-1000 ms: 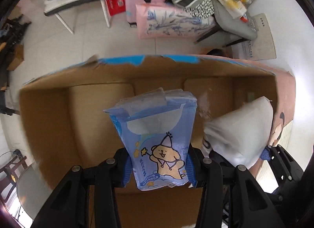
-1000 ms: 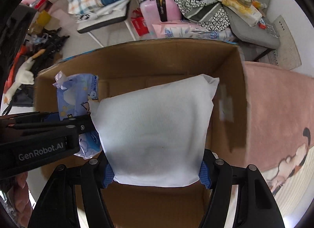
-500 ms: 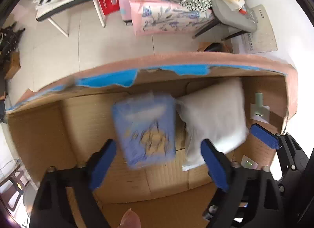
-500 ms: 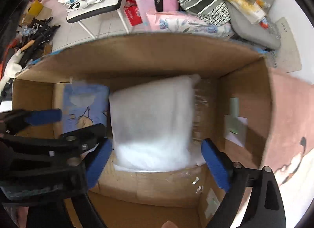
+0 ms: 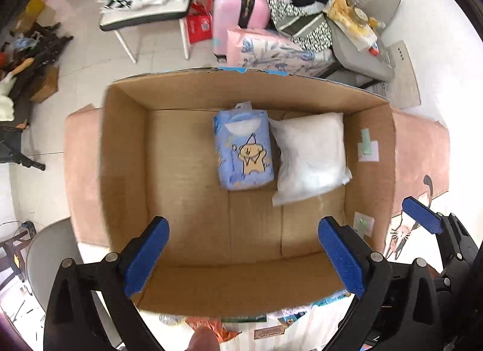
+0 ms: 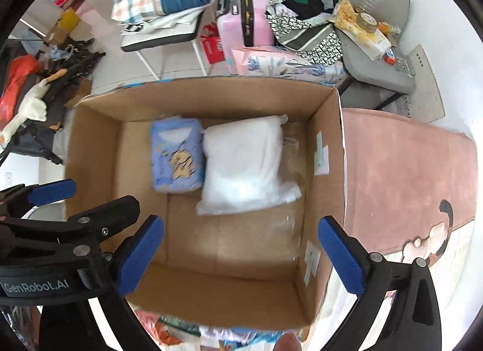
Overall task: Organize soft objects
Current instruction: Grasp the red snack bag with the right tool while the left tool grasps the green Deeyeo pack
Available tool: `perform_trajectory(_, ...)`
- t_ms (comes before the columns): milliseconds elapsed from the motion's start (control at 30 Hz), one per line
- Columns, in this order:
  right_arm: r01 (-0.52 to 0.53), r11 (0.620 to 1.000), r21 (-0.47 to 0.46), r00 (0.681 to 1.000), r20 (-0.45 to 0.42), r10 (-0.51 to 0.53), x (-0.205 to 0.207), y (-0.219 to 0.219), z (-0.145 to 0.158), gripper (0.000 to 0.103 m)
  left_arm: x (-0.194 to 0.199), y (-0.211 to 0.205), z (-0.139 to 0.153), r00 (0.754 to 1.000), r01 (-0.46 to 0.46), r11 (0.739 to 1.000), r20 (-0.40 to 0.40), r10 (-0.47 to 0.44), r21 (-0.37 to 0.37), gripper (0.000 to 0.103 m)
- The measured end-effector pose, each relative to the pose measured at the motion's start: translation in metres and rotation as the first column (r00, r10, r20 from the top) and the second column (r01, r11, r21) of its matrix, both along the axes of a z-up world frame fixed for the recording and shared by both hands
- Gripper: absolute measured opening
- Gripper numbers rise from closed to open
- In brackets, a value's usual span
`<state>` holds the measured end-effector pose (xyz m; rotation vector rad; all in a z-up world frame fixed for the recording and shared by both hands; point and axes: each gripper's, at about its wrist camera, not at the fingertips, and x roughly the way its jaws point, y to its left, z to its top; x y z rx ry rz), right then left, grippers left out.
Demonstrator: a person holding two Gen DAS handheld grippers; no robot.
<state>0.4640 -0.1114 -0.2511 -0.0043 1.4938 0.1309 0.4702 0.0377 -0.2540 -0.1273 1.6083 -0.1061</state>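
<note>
Both the left gripper and right gripper hang wide open, empty, above the cardboard box, where blue cartoon pack and white pouch lie touching on its floor.

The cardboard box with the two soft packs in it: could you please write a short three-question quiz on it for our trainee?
1. True or false: the blue bear-print pack lies inside the cardboard box.
2. Which lies nearer the box's label-bearing wall: A) the blue pack, B) the white pack?
3. Fill in: the left gripper and right gripper are both ____.

Key: 1 true; 2 B; 3 open.
</note>
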Motion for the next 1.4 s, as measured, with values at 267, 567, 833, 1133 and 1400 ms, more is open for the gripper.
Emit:
perform_trajectory(267, -0.04, 0.999, -0.011, 0.997, 0.066, 0.041, -0.084, -0.012, 0.042, 0.103, -0.094, 0.003, 0.057, 0.981, -0.089, 0.992, 0.18, 0.071, 0.093, 0.101)
perform_trajectory(567, 0.077, 0.997, -0.001, 0.996, -0.048, -0.077, -0.179, -0.069, -0.032, 0.103, -0.182, -0.019, -0.053, 0.997, -0.071, 0.985, -0.002, 0.072, 0.158, 0.065)
perform_trajectory(833, 0.136, 0.989, -0.06, 0.986, -0.09, -0.141, -0.176, -0.08, -0.1, 0.089, -0.18, -0.037, -0.14, 0.988, -0.042, 0.988, -0.144, 0.064, 0.147, 0.063)
perform_trajectory(1133, 0.131, 0.99, -0.046, 0.975, -0.176, -0.137, -0.196, -0.085, -0.131, 0.05, -0.19, -0.033, -0.151, 0.985, -0.073, 0.986, -0.142, 0.094, 0.151, 0.038)
perform_trajectory(1400, 0.053, 0.998, -0.038, 0.958, -0.28, -0.061, -0.244, -0.089, -0.137, 0.051, -0.243, -0.023, -0.16, 0.968, -0.11, 0.988, -0.215, 0.131, 0.105, 0.042)
